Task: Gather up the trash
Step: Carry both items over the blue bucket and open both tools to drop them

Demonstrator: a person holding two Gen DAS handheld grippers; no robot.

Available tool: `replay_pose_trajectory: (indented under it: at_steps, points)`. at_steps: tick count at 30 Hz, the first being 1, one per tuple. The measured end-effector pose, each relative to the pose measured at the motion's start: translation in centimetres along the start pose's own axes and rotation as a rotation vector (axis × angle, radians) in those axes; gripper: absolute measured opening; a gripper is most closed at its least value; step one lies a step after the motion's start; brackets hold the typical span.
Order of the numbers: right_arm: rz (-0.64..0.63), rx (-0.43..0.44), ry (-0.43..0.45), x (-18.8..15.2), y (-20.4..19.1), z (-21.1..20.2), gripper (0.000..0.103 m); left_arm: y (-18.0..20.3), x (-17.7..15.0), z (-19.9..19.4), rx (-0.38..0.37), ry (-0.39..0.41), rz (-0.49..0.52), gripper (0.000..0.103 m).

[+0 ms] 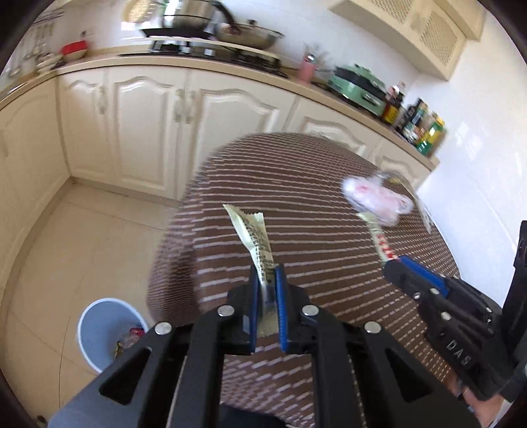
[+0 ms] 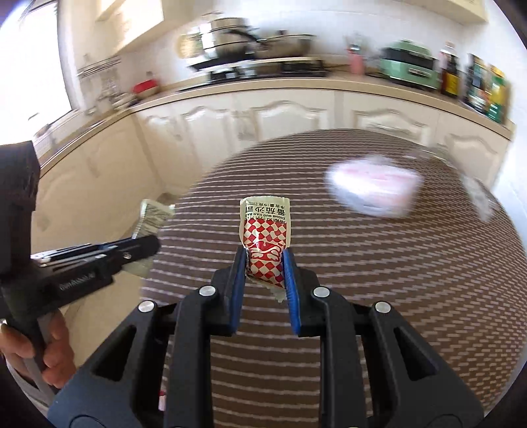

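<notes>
My left gripper (image 1: 267, 268) is shut on a pale printed wrapper (image 1: 252, 232), held edge-on above the striped table (image 1: 296, 171). My right gripper (image 2: 265, 256) is shut on a red-and-white checked sauce packet (image 2: 265, 235), which sticks up between the blue pads. In the left wrist view the right gripper (image 1: 393, 263) shows at the right with its packet (image 1: 378, 235). In the right wrist view the left gripper (image 2: 145, 245) shows at the left with its wrapper (image 2: 151, 219). A crumpled white-and-pink bag (image 2: 374, 186) lies on the table further back.
A light blue bin (image 1: 105, 332) with trash inside stands on the tiled floor left of the table. Cream cabinets (image 1: 148, 121) and a counter with pans (image 1: 204, 28), a green appliance (image 1: 359, 87) and bottles (image 1: 418, 126) run behind. A person's hand (image 2: 49, 349) holds the left gripper's handle.
</notes>
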State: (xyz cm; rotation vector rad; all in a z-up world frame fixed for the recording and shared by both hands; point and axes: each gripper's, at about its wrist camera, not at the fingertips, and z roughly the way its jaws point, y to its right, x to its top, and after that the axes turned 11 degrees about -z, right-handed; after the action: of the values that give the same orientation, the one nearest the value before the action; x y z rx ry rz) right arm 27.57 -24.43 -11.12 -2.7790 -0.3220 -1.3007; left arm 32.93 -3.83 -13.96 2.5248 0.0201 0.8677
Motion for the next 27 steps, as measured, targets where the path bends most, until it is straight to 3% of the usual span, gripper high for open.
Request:
replay_pose_trajectory:
  at_steps: [11,19,27]
  points:
    - [-0.188,0.257,-0.065,2.0,-17.6,8.0,0.022,-17.3,-1.8,-4.3,0.143,0.044,-0.235,0.009]
    - [-0.257,0.345,-0.241,-1.4,-25.7,17.9,0.022,-28.6,-5.1,0.1,0.239,-0.057,-0.412,0.009]
    - [-0.235,0.366,-0.376,-4.3,-28.2,26.0,0.022,-35.3,-6.7,6.1,0.270,-0.147,-0.515,0.009]
